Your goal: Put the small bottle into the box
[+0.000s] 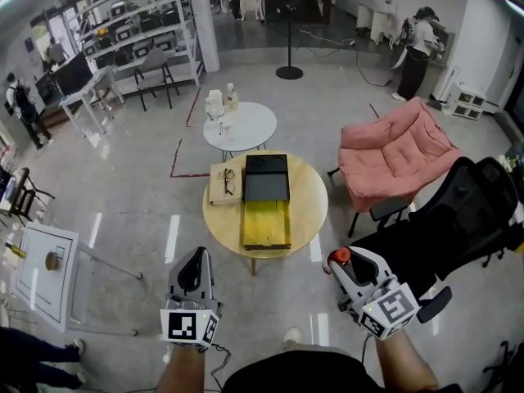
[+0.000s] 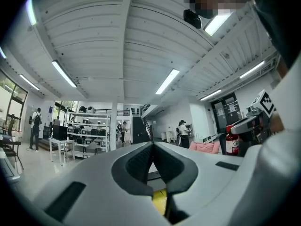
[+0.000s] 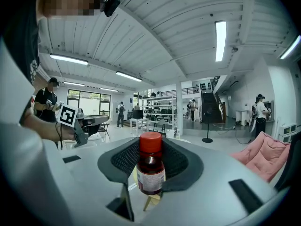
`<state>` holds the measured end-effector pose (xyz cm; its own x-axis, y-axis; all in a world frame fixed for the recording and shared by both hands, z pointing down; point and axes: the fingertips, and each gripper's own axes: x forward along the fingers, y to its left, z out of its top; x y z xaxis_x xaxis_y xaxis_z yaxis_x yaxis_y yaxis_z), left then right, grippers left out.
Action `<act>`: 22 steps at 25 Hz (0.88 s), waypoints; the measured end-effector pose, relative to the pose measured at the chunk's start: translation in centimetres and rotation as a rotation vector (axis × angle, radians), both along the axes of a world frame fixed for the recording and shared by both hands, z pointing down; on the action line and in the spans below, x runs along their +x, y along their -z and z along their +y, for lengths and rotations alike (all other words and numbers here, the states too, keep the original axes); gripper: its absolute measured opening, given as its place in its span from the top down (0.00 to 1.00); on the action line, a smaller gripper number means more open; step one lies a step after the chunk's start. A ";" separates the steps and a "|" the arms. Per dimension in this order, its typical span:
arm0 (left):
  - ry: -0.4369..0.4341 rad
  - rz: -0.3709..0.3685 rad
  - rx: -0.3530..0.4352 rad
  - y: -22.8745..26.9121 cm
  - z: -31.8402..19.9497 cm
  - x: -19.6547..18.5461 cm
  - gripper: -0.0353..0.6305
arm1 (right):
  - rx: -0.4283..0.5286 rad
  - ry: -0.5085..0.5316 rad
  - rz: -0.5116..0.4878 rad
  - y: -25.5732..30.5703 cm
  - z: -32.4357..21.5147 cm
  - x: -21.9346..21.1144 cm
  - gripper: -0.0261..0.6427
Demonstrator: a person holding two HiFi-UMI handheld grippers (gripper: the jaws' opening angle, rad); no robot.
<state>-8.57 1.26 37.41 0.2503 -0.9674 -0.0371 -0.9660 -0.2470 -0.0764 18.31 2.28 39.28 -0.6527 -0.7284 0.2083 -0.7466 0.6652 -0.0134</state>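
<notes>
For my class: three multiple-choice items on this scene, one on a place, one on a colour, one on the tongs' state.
1. Where does the box lie? A on the round wooden table; B on the white table; C on the pink chair.
2. What colour is the cap of the small bottle? A blue; B red; C green.
3. How do the left tongs stand? A shut on nothing; B wide open; C shut on the bottle.
Key: 1 A, the head view shows it on the wooden top. 2 B, red cap between the right tongs. 3 A, the jaws meet, nothing between.
</notes>
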 end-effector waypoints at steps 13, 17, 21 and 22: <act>0.032 -0.028 0.011 1.6 -1.9 3.0 0.92 | 0.011 0.059 -0.046 0.5 -4.1 1.3 0.74; 0.039 -0.014 -0.002 1.3 -1.8 2.3 0.92 | 0.012 0.064 -0.055 0.8 -4.8 0.8 0.74; 0.030 -0.024 -0.015 0.5 -2.4 1.4 0.92 | 0.023 0.069 -0.056 0.8 -5.6 -0.2 0.74; 0.026 -0.025 -0.017 0.3 -2.7 1.2 0.92 | 0.023 0.068 -0.054 0.7 -5.8 -0.5 0.74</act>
<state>-7.40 -1.46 37.10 0.2253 -0.9742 -0.0144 -0.9700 -0.2229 -0.0967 17.81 -3.50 38.59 -0.7109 -0.6860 0.1548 -0.6980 0.7151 -0.0364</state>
